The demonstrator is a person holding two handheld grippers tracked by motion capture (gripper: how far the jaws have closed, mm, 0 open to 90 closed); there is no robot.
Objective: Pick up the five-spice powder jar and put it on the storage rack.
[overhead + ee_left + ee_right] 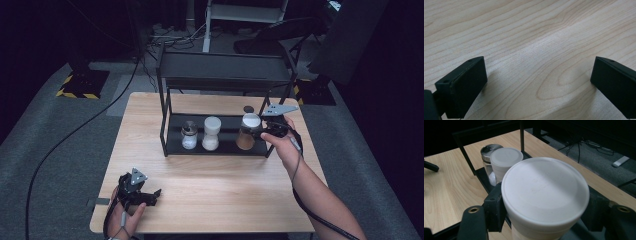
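My right tongs [544, 220] clamp the brown jar [246, 134] on the rack [220, 145] — next, release cleanly; left tongs [536, 82] gape over bare bench [529, 32].

Three jars [210, 133], one rack [225, 70], one table [210, 185], two hand-held grippers [152, 197].

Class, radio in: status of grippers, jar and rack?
Right hand-held gripper shut on brown jar at rack. Left hand-held gripper open on table.
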